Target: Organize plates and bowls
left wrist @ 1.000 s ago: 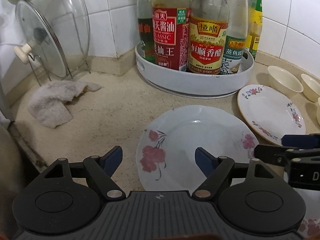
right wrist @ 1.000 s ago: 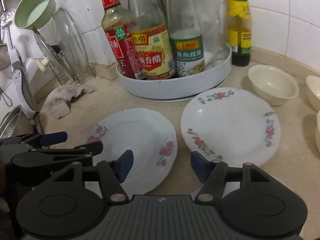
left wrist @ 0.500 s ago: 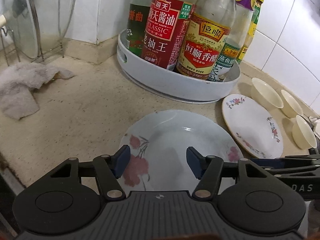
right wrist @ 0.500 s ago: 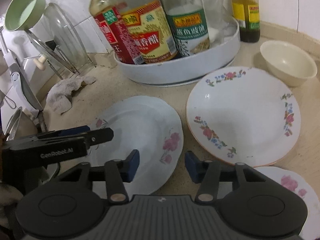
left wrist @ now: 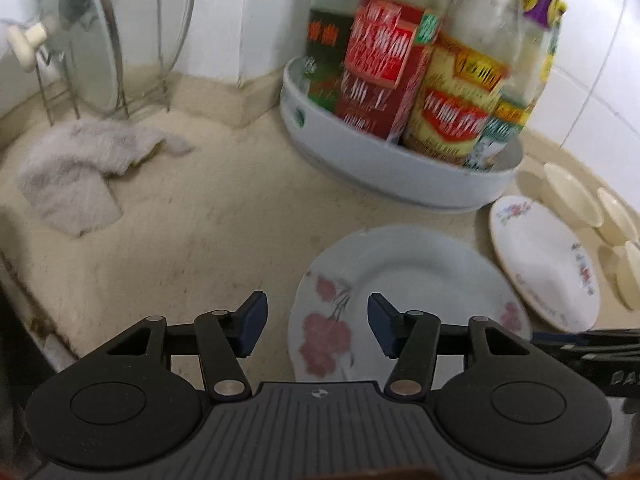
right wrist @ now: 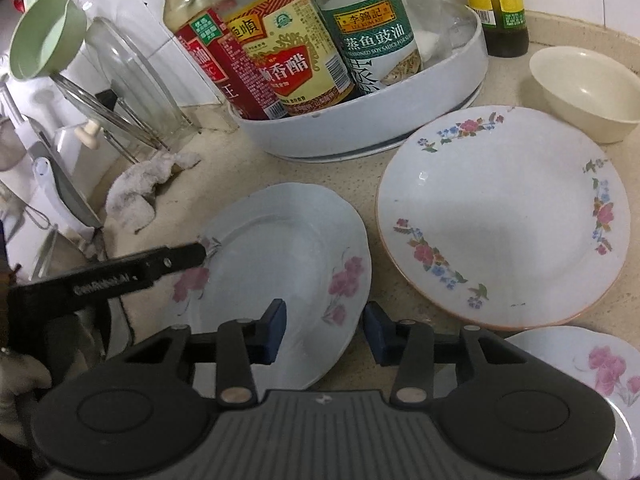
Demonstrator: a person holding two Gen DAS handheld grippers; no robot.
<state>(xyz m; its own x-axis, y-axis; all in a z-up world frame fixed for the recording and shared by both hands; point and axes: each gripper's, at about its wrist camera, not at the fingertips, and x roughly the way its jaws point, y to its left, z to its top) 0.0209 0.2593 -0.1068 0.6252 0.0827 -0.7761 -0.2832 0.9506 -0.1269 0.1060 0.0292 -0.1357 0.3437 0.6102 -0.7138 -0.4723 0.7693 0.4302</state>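
A pale blue plate with pink flowers [left wrist: 404, 280] [right wrist: 280, 248] lies flat on the beige counter. My left gripper [left wrist: 316, 324] hovers over its left rim, with that rim between the closing jaws and the pads clear of it. My right gripper [right wrist: 325, 328] hovers over the plate's right rim, jaws also closing and pads apart from the rim. One left finger [right wrist: 180, 256] reaches over the plate's far left edge in the right wrist view. To the right lie a white plate with a floral rim [right wrist: 500, 216] [left wrist: 544, 264] and cream bowls [right wrist: 588, 88] [left wrist: 572, 196].
A white round tray [right wrist: 400, 120] [left wrist: 380, 164] of sauce bottles stands behind the plates. Another pink-flowered plate [right wrist: 592, 372] lies at the near right. A grey cloth [left wrist: 80, 168] and a rack with glass lids [left wrist: 92, 40] sit at the left by the tiled wall.
Both grippers have sunk toward the pale blue plate and their jaws have narrowed. The left one has shifted left, so the plate's left rim now lies between its fingers.
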